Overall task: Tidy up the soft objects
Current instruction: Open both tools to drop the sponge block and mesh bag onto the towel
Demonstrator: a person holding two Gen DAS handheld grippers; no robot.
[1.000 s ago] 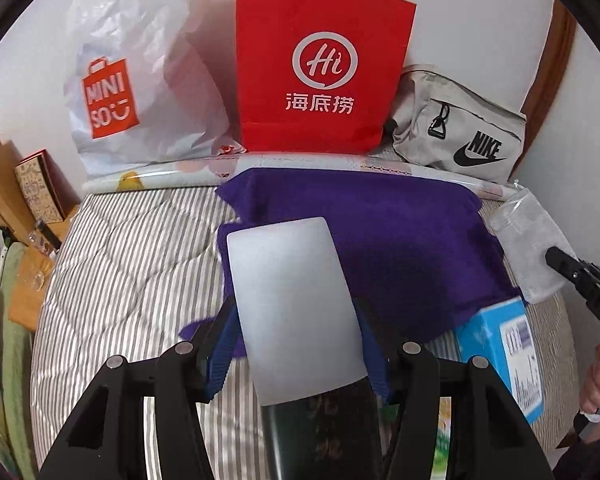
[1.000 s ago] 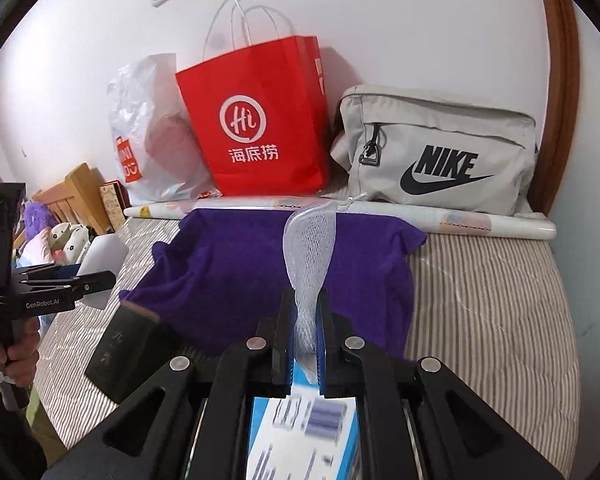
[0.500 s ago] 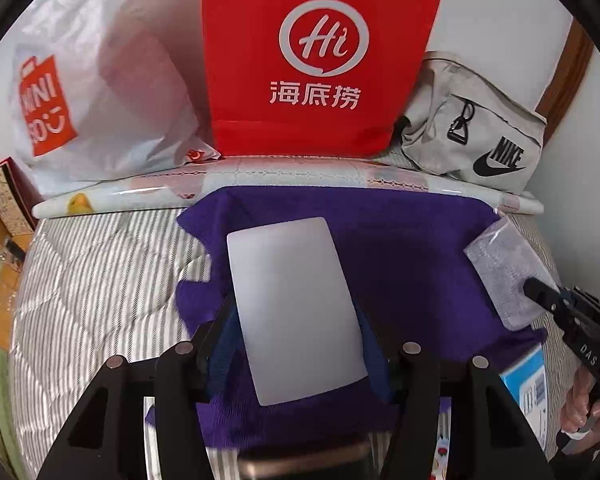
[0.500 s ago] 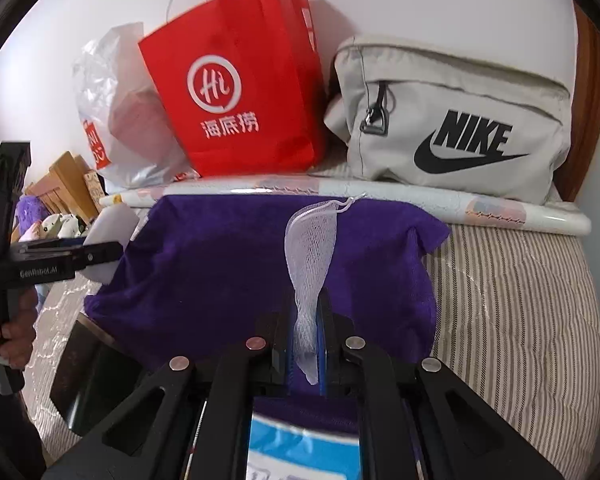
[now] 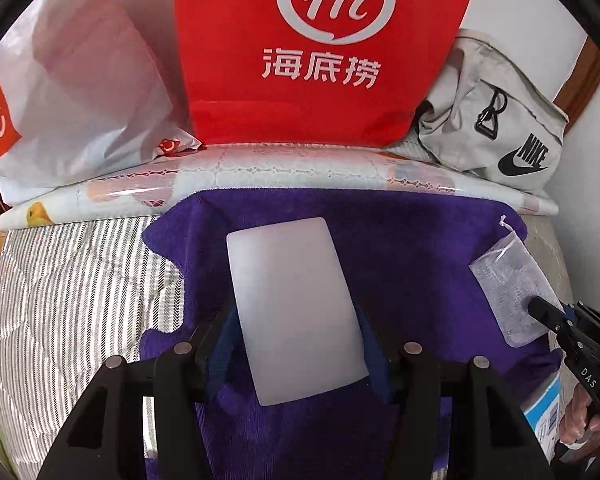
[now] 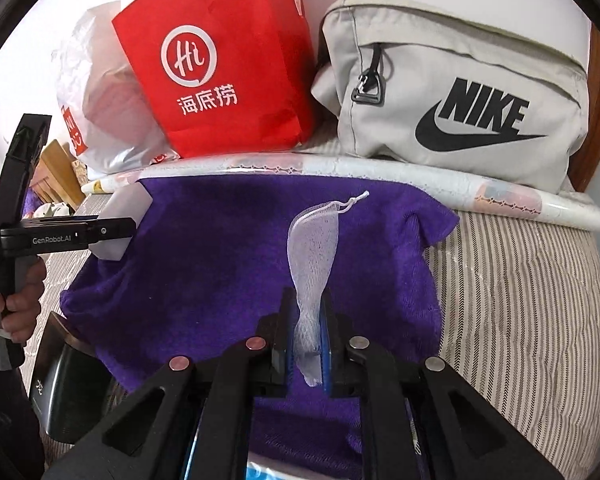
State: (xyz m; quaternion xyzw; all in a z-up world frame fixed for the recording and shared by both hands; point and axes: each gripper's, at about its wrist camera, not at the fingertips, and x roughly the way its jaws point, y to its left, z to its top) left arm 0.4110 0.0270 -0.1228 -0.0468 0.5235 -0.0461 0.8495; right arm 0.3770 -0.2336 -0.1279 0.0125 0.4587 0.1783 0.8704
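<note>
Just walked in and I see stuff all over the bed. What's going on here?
A person is sorting soft things with a handheld gripper in each hand. The left gripper is clamped on a pale, frosted rectangular pad. The right gripper has a white mesh pouch between its fingers, and its jaws are opening. Both are held over a purple towel spread on the striped bed.

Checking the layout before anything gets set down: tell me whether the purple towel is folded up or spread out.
Spread out. The purple towel lies flat and open across the striped bedding, with its corners and edges showing on both sides; whether it is doubled in layers cannot be told.
</note>
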